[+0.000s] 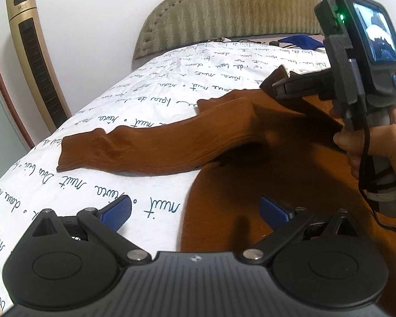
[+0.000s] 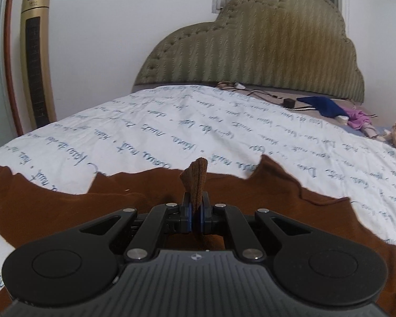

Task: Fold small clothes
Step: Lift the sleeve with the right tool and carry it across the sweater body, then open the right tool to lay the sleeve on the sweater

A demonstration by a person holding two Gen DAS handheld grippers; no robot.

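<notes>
One white script-print bedsheet (image 2: 224, 132) w/ brown sweater (image 1: 171, 142); right tongs (image 2: 195, 218) pinching it, left tongs (image 1: 195, 211) spread.

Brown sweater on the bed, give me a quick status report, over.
Right gripper shut on a pinch of the brown sweater. Left gripper open, holding nothing, over the sweater's edge. One sleeve lies stretched out on the bedsheet. Nothing in the way.

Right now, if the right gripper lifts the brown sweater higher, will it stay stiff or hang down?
Probably floppy: the brown sweater drapes from the right gripper, which pinches one fold. It looks light, since that pinch holds it. Its sleeve would likely trail across the bedsheet.
</notes>
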